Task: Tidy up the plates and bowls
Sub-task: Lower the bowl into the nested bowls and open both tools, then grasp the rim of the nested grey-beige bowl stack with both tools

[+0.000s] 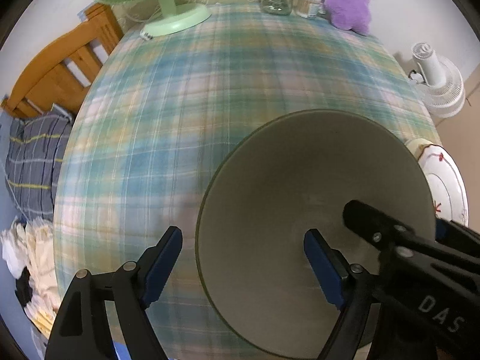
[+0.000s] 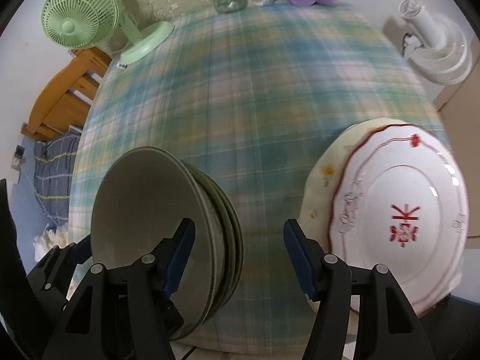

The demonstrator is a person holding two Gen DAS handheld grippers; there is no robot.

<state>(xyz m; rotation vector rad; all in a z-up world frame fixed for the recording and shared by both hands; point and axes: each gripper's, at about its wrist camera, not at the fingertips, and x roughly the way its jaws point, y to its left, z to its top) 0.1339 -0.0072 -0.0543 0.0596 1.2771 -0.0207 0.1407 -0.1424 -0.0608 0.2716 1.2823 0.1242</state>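
Both grippers stand wide open over a plaid cloth (image 1: 186,96), neither holding anything. The left gripper (image 1: 243,267) straddles the near rim of the bowls (image 1: 300,186): its left finger sits outside on the cloth, its right finger inside the grey-green hollow, at about 5 o'clock in its own view. From the right wrist camera these bowls (image 2: 144,210) read as a nested stack, seemingly three or four, lying at 8 o'clock, with the right gripper's (image 2: 240,255) left finger over the top bowl's inside and its right finger just beside the plates (image 2: 399,219) at 4 o'clock.

The plates are a white one with a red line border stacked on a cream one; being round, neither stack has a long axis. The left gripper is nearer the bowls, the right nearer the plates. Any coming pinch, I judge, turns on a rim passing between two fingers; only the left seems set that way.

Readable writing: "DAS" (image 1: 441,315) on the right gripper's body in the left view, and a red character (image 2: 404,222) on the white plate, too blurred to make out.

Fans, a jar and a purple plush stand at 12 o'clock.
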